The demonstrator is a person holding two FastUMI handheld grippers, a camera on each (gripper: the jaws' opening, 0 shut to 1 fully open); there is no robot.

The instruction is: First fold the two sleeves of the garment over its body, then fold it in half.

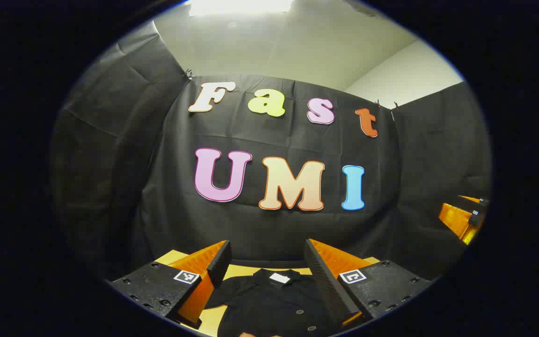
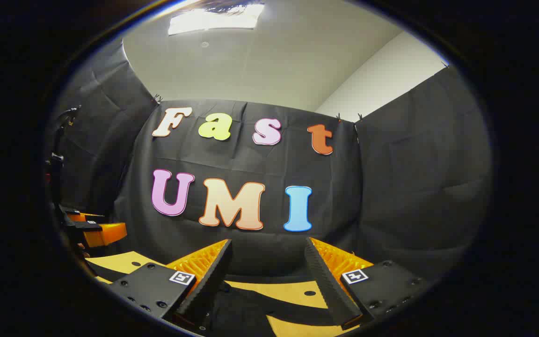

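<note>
Your left gripper (image 1: 265, 262) fingers stand apart, empty, the garment (image 1: 269, 302) directly ahead below them, collar away; your right gripper (image 2: 267, 262) likewise parted.

The booth is closed in by black cloth (image 1: 269, 224), hung in creased panels and pinned at the top corners with small clips (image 1: 188, 74). Above the cloth a white ceiling (image 2: 260, 65) and a white wall (image 2: 382, 79) are seen. A bright ceiling light (image 1: 239, 6) is set overhead. A yellow table (image 2: 293, 292) is seen below.
</note>
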